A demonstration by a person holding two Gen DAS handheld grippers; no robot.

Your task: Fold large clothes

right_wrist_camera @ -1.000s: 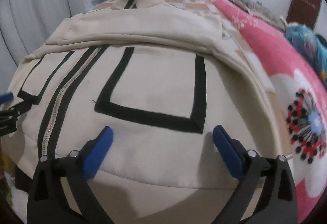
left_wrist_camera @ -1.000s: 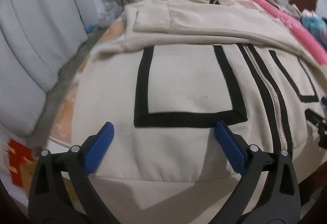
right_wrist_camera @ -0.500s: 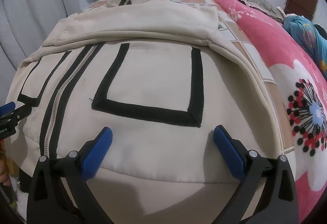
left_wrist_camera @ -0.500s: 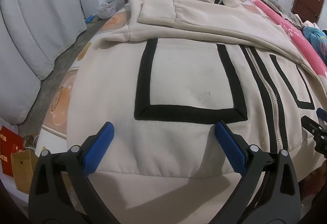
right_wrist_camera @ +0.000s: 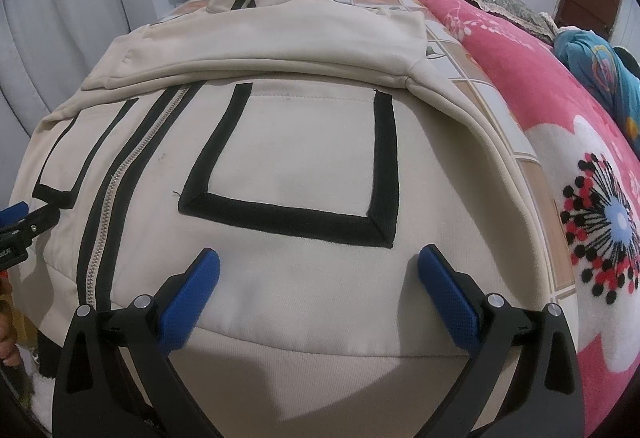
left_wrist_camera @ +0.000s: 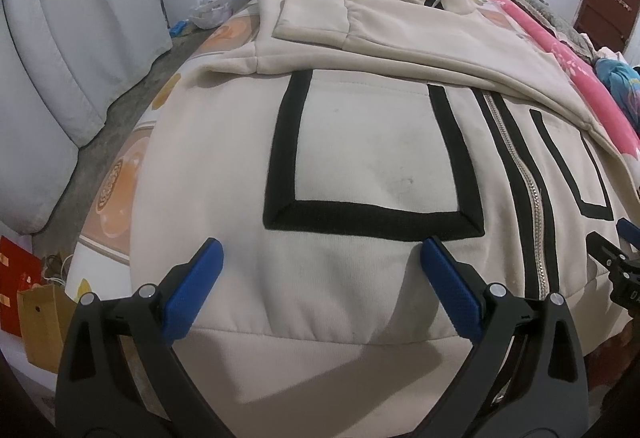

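Over the cream jacket (left_wrist_camera: pixel 360 158), both hand-held grippers (left_wrist_camera: pixel 320 258) (right_wrist_camera: pixel 318 258) gape; only the right view shows the pink blanket's flower (right_wrist_camera: pixel 612 222).

Black grippers (left_wrist_camera: pixel 320 270) — blue pads (left_wrist_camera: pixel 192 296), seemingly silver screws.

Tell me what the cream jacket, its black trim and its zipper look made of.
Jacket: looks like thick knit fleece or sweatshirt cotton; matte, soft rounded folds, ribbed-looking hem band.
Black trim: apparently sewn-on woven or knit tape; matte, mitred corners.
Zipper: seemingly metal; silvery teeth glint, though silver-coated plastic cannot be ruled out.
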